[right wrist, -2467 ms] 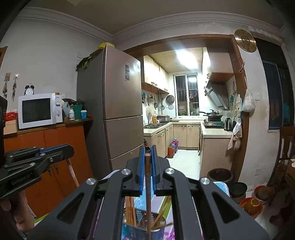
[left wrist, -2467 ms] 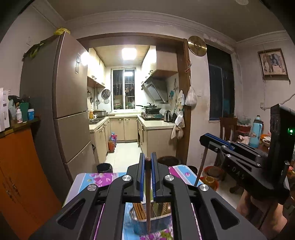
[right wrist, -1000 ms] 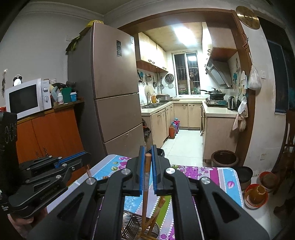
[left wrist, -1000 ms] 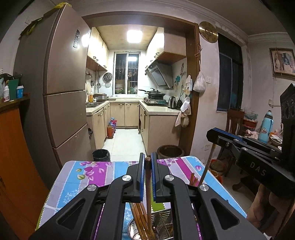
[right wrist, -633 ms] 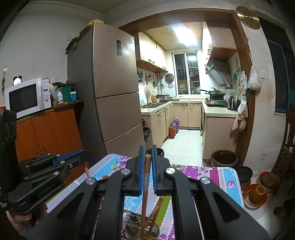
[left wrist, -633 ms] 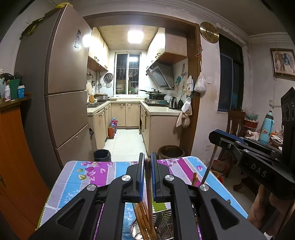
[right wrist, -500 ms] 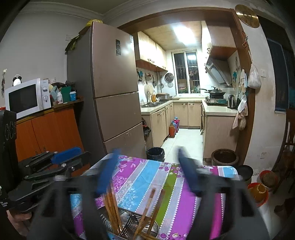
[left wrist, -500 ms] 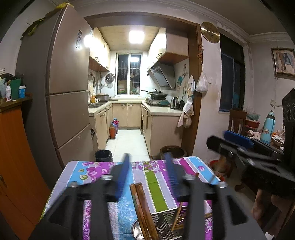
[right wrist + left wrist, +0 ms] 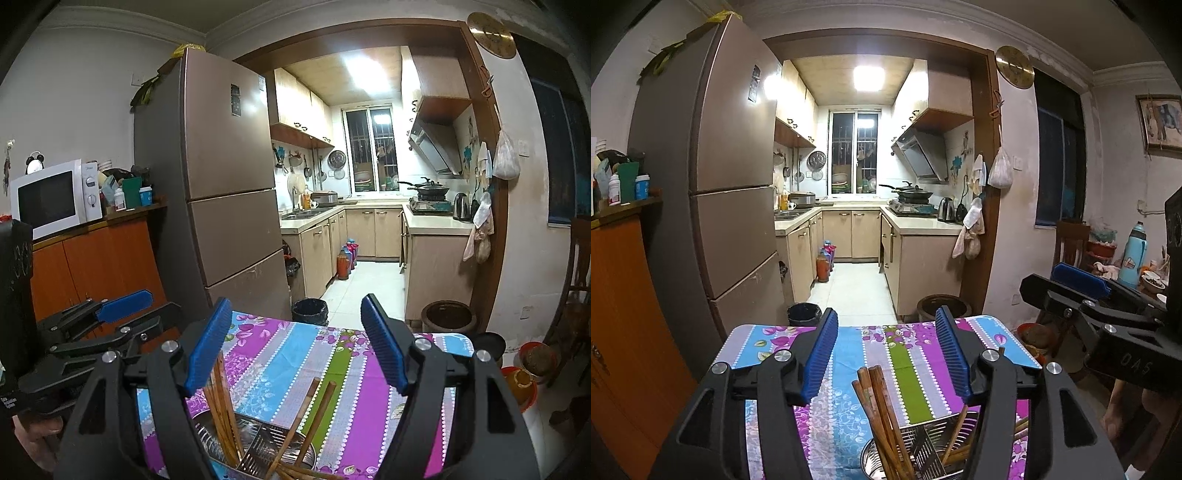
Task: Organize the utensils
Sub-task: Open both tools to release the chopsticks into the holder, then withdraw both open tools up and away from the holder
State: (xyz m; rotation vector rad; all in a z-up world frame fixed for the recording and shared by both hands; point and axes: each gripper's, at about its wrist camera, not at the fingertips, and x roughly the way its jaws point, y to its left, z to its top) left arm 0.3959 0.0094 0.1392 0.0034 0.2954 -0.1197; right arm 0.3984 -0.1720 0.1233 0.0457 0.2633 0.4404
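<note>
Release step: left gripper (image 9: pixel 886 354) jaws opening, right gripper (image 9: pixel 295 343) wide apart, both empty above the chopsticks (image 9: pixel 882 413) standing in the metal holder (image 9: pixel 258 439) on the tabletop (image 9: pixel 916 354). Next likely fetch more utensils.

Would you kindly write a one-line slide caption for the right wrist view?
Right gripper open above a metal utensil holder of wooden chopsticks on a striped floral tablecloth, kitchen beyond.

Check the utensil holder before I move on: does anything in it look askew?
Mostly tidy. A bundle of chopsticks stands near upright in the metal holder, but two chopsticks lean away to the right in the other compartment.
</note>
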